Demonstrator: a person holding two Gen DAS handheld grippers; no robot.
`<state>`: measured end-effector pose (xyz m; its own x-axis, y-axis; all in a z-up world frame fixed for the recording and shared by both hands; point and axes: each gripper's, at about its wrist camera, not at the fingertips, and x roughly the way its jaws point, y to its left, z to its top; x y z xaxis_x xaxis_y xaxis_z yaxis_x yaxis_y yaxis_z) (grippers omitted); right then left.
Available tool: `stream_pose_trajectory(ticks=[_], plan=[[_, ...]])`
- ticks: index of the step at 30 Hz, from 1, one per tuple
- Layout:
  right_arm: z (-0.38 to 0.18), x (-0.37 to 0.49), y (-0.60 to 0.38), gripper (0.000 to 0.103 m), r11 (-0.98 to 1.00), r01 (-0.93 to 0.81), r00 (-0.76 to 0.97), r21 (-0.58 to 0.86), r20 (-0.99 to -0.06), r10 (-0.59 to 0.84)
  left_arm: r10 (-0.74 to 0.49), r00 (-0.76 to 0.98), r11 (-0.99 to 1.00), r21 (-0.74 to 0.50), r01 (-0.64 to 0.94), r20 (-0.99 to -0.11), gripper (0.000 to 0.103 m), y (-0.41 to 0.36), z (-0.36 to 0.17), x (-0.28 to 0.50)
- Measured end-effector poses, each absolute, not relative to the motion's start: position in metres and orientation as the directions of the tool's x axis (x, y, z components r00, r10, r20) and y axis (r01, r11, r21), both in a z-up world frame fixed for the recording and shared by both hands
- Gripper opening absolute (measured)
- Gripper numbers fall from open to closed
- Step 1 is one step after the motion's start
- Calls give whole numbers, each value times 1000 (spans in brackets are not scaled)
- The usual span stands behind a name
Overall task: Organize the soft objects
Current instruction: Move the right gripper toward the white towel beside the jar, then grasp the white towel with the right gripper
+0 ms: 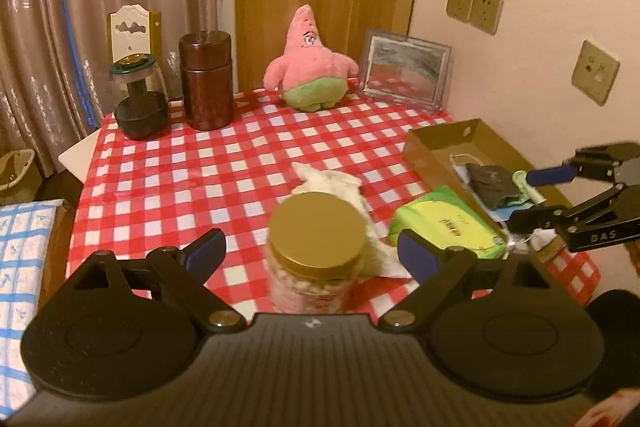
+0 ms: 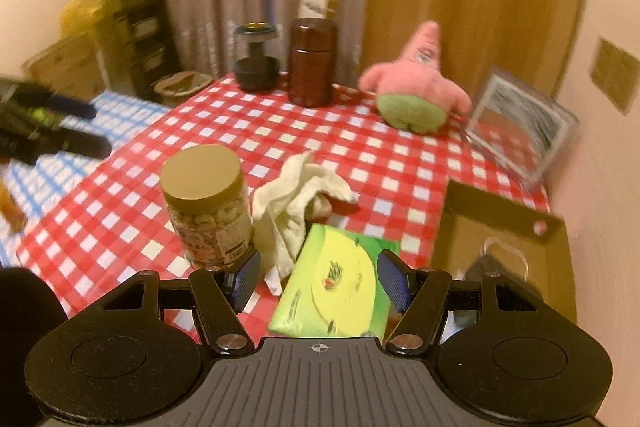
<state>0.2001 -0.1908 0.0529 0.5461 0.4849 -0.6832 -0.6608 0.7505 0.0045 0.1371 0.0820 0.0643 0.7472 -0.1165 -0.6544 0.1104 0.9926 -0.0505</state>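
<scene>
A pink and green plush star point(image 1: 310, 63) point(image 2: 416, 89) sits upright at the back of the red checked table point(image 1: 168, 171) point(image 2: 120, 203). A crumpled white cloth point(image 1: 340, 187) point(image 2: 296, 203) lies mid-table beside a green tissue pack point(image 1: 448, 227) point(image 2: 340, 291). A brown cardboard box point(image 1: 444, 143) point(image 2: 508, 223) at the right holds a dark mask point(image 1: 490, 183). My left gripper point(image 1: 312, 251) is open and empty, above a gold-lidded jar point(image 1: 318, 235) point(image 2: 204, 187). My right gripper point(image 2: 320, 279) point(image 1: 532, 195) is open and empty, over the tissue pack.
A brown canister point(image 1: 206, 79) point(image 2: 314, 61), a dark glass jar point(image 1: 140, 99) point(image 2: 256, 57) and a leaning picture frame point(image 1: 404, 69) point(image 2: 524, 123) stand along the back. The wall is close on the right. A blue checked surface point(image 1: 20, 267) point(image 2: 60, 163) lies to the left.
</scene>
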Motion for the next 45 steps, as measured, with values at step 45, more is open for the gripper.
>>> stream_pose_trajectory(ticks=[45], plan=[[-92,335,-36,86,-153,-916,274,-370,-859,433,-167,642,977,-40,208,-748,91,197,-24,277]])
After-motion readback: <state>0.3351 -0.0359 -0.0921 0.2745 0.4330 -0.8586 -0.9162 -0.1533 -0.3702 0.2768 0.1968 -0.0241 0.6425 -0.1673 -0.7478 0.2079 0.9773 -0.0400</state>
